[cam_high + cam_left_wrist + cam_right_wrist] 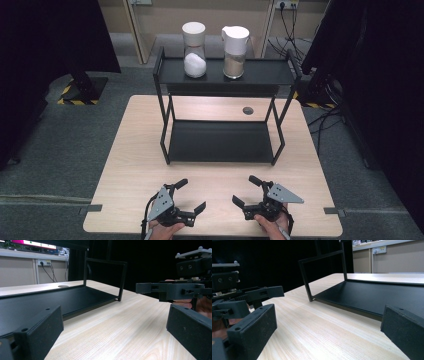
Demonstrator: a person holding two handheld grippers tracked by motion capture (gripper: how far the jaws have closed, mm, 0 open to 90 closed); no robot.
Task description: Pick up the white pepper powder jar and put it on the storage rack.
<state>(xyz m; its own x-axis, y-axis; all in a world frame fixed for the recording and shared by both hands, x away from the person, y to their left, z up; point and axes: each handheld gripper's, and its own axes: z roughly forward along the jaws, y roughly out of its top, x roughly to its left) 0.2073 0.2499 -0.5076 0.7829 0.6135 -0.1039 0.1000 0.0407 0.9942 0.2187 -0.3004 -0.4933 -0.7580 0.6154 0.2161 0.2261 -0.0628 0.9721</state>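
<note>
Your left gripper [191, 196] and right gripper [245, 191] sit low in the frame, jaws spread wide and holding nothing, just above the wooden table [135, 150]. At centre stands a black two-tier shelf [220, 142], its lower tier bare. On the top tier, upper centre, are a jar of white powder [194, 50] and a white-lidded jar of tan powder [235, 52].

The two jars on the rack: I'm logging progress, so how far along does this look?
Nothing looks done yet. The white-filled jar and the tan-filled jar both stand upright on the rack's top shelf; its lower shelf is bare. Nothing is in hand: the left gripper and right gripper sit open near the table's near edge. Any handling of the jars remains.
</note>
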